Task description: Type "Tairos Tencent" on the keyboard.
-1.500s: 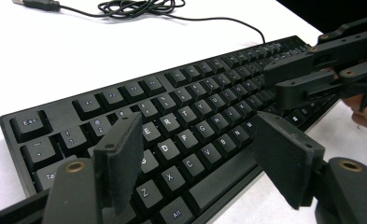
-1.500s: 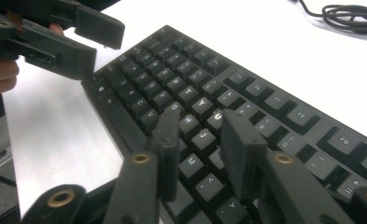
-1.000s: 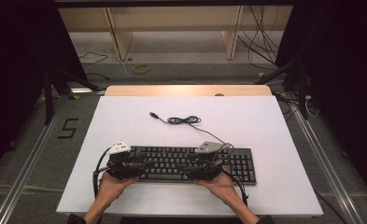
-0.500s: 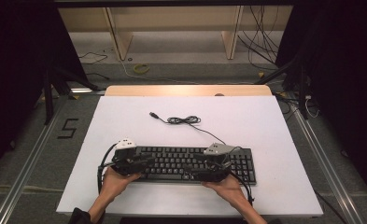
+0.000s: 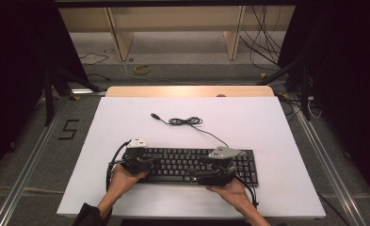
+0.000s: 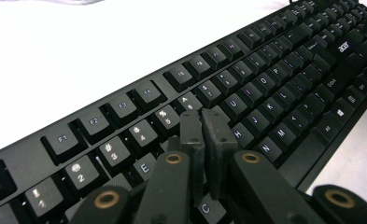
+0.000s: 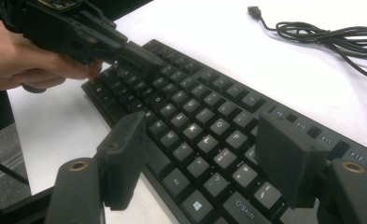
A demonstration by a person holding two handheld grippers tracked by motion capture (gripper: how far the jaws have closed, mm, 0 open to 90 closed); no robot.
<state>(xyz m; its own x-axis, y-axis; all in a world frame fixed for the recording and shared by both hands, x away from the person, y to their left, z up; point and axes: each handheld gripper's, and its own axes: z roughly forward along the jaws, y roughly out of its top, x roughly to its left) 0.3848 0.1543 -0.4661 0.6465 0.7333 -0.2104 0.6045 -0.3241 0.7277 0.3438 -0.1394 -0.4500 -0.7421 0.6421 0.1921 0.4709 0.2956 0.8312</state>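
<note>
A black keyboard (image 5: 187,157) lies flat near the front of the white table (image 5: 248,122). My left gripper (image 5: 149,162) rests over its left end, held by a hand. In the left gripper view its jaws are shut together with nothing between them, and the tips (image 6: 202,119) sit just above the letter keys of the keyboard (image 6: 274,65). My right gripper (image 5: 199,173) hovers over the keyboard's right half. In the right gripper view it (image 7: 204,144) stands wide open above the lower key rows (image 7: 204,107), holding nothing. The left gripper (image 7: 137,53) shows farther off there.
The keyboard's black cable (image 5: 187,121) lies coiled behind it on the table, ending in a loose USB plug (image 5: 153,115). The cable (image 7: 321,35) and plug (image 7: 253,10) also appear in the right gripper view. Beyond the table are wooden shelf legs (image 5: 116,33) and floor wires.
Both hands have shifted a little to the right along the keyboard. The keyboard and its cable have stayed in place.
</note>
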